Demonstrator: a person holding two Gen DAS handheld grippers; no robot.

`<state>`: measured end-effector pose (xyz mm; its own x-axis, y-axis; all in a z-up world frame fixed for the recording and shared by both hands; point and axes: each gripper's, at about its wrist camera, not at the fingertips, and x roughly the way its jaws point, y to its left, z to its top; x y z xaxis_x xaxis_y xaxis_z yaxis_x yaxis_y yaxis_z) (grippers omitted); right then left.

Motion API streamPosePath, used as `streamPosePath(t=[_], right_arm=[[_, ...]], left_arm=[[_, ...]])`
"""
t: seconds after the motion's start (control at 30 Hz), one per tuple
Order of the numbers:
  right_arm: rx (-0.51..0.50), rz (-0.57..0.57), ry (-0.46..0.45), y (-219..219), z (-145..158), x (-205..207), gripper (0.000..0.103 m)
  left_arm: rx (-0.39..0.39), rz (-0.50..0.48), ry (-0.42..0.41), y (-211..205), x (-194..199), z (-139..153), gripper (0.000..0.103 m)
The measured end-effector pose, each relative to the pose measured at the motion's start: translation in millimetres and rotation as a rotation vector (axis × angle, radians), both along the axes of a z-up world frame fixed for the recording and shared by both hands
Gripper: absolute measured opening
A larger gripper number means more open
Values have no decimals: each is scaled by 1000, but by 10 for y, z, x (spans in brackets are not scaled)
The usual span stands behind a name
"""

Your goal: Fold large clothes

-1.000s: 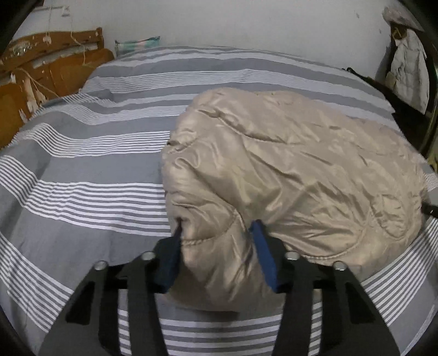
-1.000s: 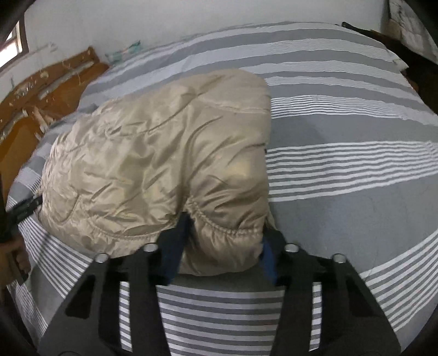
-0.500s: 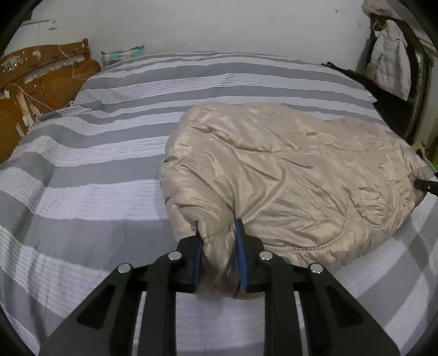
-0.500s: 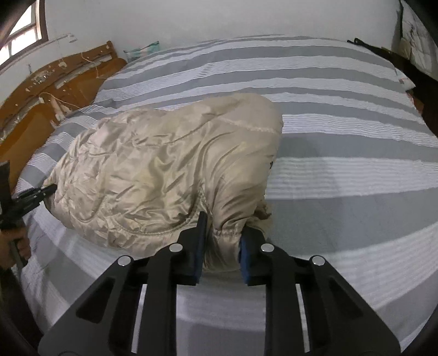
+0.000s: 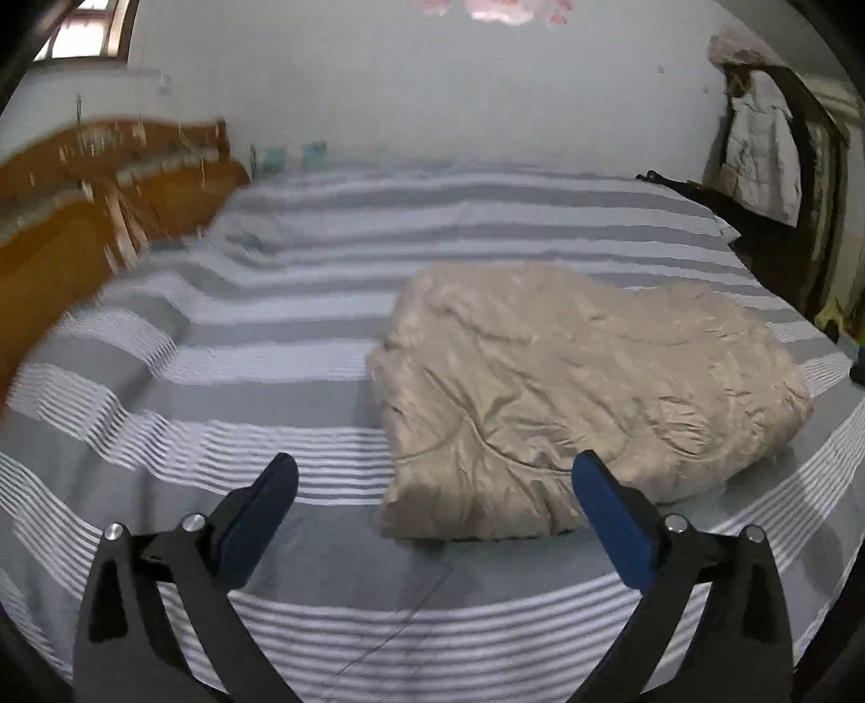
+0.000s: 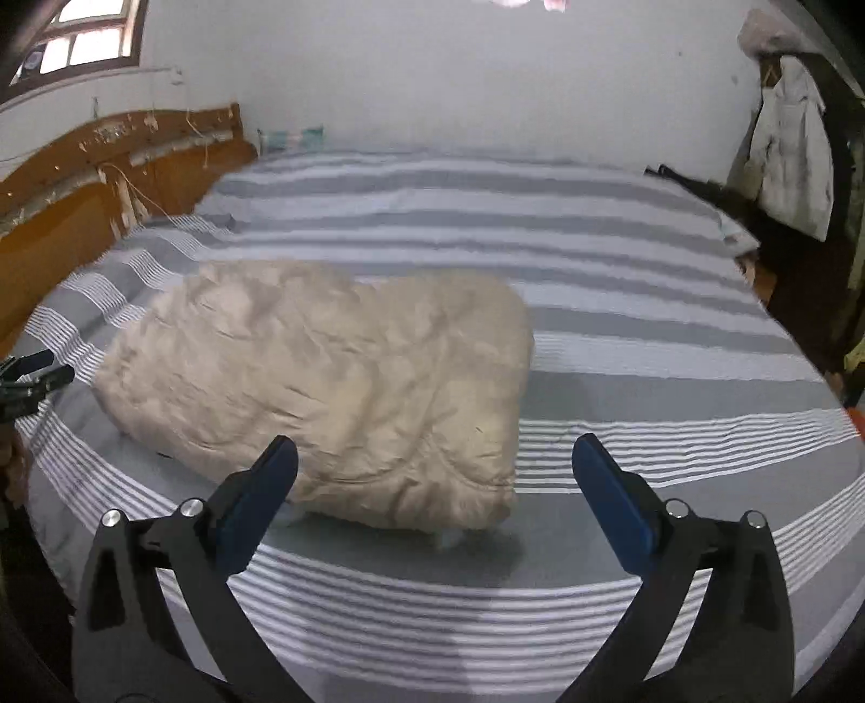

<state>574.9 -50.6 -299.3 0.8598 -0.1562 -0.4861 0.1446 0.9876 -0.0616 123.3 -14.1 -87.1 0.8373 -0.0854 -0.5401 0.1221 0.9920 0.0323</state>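
Observation:
A beige quilted jacket point(image 5: 584, 389) lies folded into a puffy bundle on the grey-and-white striped bed point(image 5: 259, 351). My left gripper point(image 5: 435, 465) hangs above the bed just short of the bundle's near left corner. Its jaws are opening wide, and the blue pads point(image 5: 611, 514) touch nothing. In the right wrist view the jacket point(image 6: 335, 378) sits left of centre. My right gripper point(image 6: 435, 444) is at its near right corner, jaws likewise opening, with no cloth pressed between them. The left gripper point(image 6: 54, 365) shows at the far left edge of that view.
A wooden headboard point(image 5: 81, 205) runs along the bed's left side. A white coat point(image 5: 762, 157) hangs on a dark stand at the right. A teal pillow point(image 5: 292, 154) lies against the far wall. A window point(image 6: 92, 38) sits at the top left.
Both grippers were shut on the jacket's near corners. They have let go, opened wide and drawn back and upward. The jacket now rests on the bed by itself.

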Motion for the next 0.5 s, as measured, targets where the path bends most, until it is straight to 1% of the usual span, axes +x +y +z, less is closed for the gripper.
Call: streamPosePath(t=[0.03, 0.1, 0.13, 0.2, 0.27, 0.37, 0.43, 0.5], right_arm=[[-10, -6, 1, 109, 63, -38, 100], [-31, -11, -2, 220, 166, -94, 100], [-31, -17, -23, 264, 211, -107, 100], [-23, -29, -55, 431, 268, -40, 100], [-4, -16, -66, 456, 279, -70, 100], [2, 6, -51, 445, 307, -56, 100], [7, -4, -36, 407, 307, -32, 100], [31, -9, -49, 391, 327, -67, 100]], left_arm=[[13, 8, -20, -9, -94, 107, 101], [23, 40, -60, -53, -251, 233, 101], [27, 56, -80, -71, -294, 313, 101], [37, 74, -98, -161, -360, 381, 101], [28, 58, -123, -205, -393, 412, 101], [7, 49, -104, -220, -342, 378, 101], [-3, 60, -90, -193, -342, 383, 101], [-32, 71, -86, -140, -353, 401, 101]])
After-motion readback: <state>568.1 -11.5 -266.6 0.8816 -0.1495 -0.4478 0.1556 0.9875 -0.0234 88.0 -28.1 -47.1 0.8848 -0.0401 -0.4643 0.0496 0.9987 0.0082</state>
